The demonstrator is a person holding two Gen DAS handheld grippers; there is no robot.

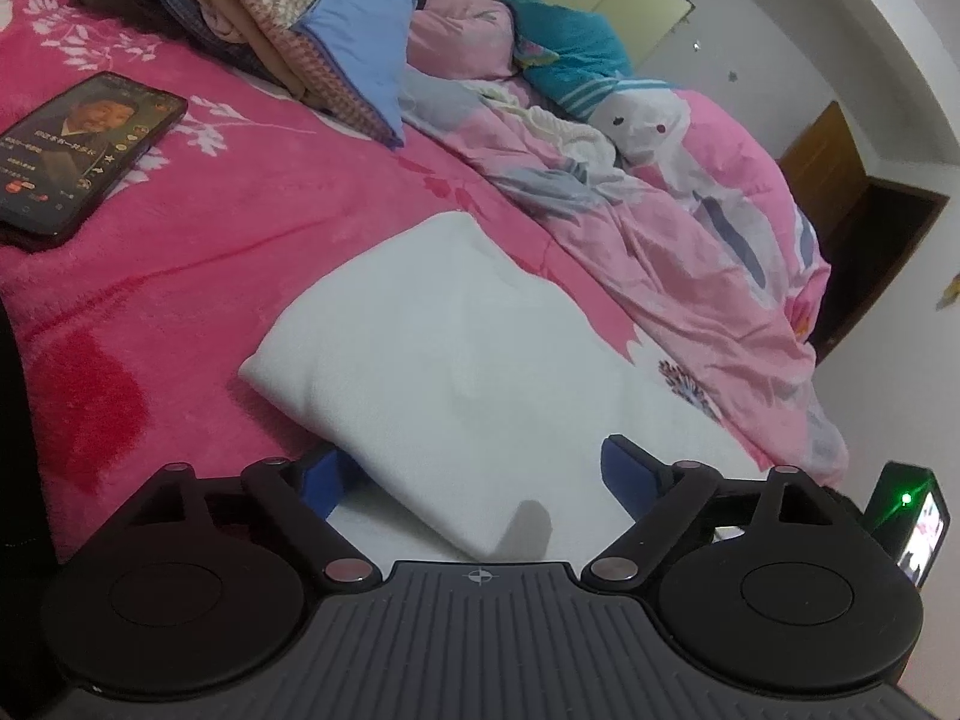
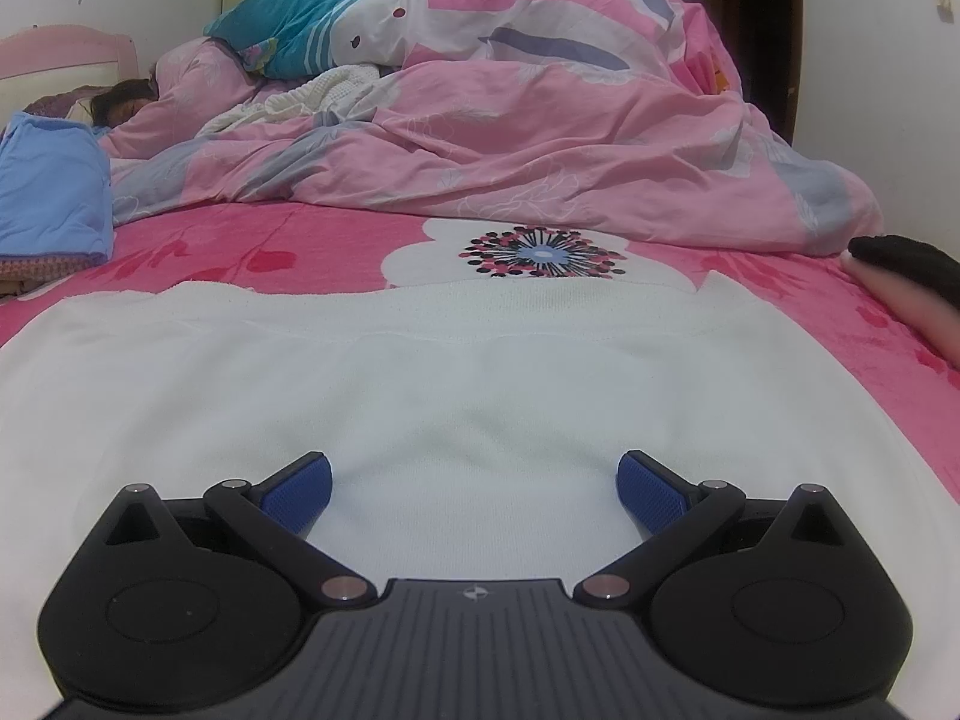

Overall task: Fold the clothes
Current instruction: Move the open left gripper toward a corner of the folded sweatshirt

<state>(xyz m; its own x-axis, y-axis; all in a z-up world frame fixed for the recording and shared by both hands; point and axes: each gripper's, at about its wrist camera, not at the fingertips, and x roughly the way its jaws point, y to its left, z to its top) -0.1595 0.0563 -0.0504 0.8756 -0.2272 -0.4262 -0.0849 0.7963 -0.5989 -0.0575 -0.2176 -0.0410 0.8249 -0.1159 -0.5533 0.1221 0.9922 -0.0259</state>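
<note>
A white garment (image 1: 456, 360) lies folded into a thick rectangle on the pink flowered blanket (image 1: 240, 228). My left gripper (image 1: 477, 477) is low at its near corner with the jaws wide apart. The cloth's corner lies between the blue pads (image 1: 630, 474) and its edge covers part of the left pad; I see no pinch. In the right wrist view the same white garment (image 2: 480, 390) spreads flat and wide. My right gripper (image 2: 474, 492) hovers just over its near part, open, with only flat cloth under the gap.
A lit phone (image 1: 78, 150) rests on the blanket at the left. Behind it is a stack of folded clothes (image 1: 300, 30). A person (image 2: 120, 102) lies under the rumpled pink duvet (image 2: 540, 138) across the far side. A black-sleeved forearm (image 2: 912, 288) rests at the right edge.
</note>
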